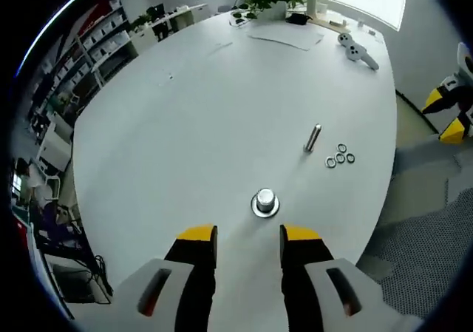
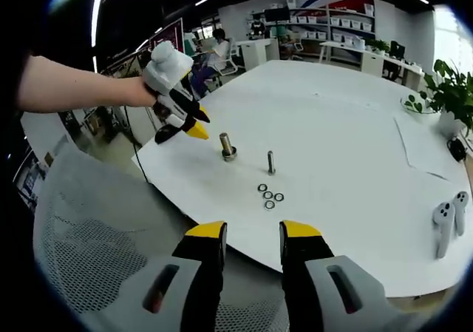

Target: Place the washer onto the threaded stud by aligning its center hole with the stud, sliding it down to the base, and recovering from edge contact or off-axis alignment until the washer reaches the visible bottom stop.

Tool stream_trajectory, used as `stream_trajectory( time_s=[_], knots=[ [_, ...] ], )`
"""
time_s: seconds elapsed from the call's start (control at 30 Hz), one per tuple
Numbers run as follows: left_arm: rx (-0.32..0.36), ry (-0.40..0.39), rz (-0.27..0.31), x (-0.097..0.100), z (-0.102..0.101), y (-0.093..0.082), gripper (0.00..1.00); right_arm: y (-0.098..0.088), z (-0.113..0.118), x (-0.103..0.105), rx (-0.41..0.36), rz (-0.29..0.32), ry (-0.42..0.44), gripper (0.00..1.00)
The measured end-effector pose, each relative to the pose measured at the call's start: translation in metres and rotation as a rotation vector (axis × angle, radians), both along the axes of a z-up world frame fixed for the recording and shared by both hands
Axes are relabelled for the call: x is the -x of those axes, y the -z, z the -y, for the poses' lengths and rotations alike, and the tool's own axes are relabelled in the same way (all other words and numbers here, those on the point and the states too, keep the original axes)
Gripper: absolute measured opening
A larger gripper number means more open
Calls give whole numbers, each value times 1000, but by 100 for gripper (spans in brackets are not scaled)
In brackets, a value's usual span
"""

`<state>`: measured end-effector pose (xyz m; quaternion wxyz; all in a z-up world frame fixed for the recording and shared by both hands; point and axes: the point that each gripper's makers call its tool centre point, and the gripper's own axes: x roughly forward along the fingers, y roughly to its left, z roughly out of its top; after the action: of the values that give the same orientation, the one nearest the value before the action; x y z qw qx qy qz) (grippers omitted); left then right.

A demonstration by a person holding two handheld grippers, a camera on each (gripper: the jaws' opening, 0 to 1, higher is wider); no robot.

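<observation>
Nothing is picked up yet: the left hand-held gripper (image 1: 248, 245) is held wide and empty just short of the stud (image 1: 264, 201), and the right hand-held gripper (image 2: 252, 237) is wide and empty too. Four washers (image 1: 340, 156) are counted near the stud, beside one loose bolt (image 1: 313, 137) on the bench (image 1: 185, 117). A washer grasp is judged next.

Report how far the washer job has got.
Done: nothing visible. Four washers lie loose on the table beside an upright stud. In hand: nothing; the left hand-held gripper hovers open near another stud with a wide base, and the right hand-held gripper is open. Left: pick, align, slide down.
</observation>
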<state>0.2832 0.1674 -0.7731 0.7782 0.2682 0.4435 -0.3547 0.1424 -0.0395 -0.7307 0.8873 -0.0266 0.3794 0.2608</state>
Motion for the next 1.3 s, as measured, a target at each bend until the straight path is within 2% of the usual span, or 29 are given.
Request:
stream_trajectory(
  time_s=[0.07, 0.17, 0.3, 0.43, 0.53, 0.67, 0.7, 0.77, 0.9, 0.97, 1.07, 1.3],
  knots=[
    [20, -26, -3, 5, -7, -4, 33, -2, -4, 1, -1, 10, -23, 31],
    [50, -49, 22, 13, -15, -12, 33, -1, -5, 2, 9, 7, -34, 31],
    [155, -122, 9, 27, -18, -18, 33, -1, -5, 2, 6, 6, -29, 31],
    [178, -122, 30, 37, -28, -17, 33, 1, -4, 4, 15, -3, -31, 31],
    [200, -131, 25, 47, -33, -18, 34, 1, -4, 4, 21, -5, -31, 31],
    [274, -181, 23, 51, -34, -30, 35, 3, -3, 5, 30, -13, -34, 31],
    [295, -187, 38, 52, -35, -34, 35, 3, -3, 5, 27, -14, -29, 32],
    [314, -182, 66, 55, -36, -40, 36, 2, -2, 4, 20, -16, -17, 32],
    [335, -192, 80, 63, -44, -48, 36, 3, 0, 5, 26, -20, -8, 32],
    [370, -216, 95, 68, -48, -56, 36, 4, 0, 5, 33, -24, -8, 32],
    [431, -253, 79, 78, -53, -61, 37, 6, 0, 6, 36, -33, -7, 32],
    [451, -282, 77, 94, -64, -59, 37, 7, 1, 6, 53, -40, -8, 32]
  ],
)
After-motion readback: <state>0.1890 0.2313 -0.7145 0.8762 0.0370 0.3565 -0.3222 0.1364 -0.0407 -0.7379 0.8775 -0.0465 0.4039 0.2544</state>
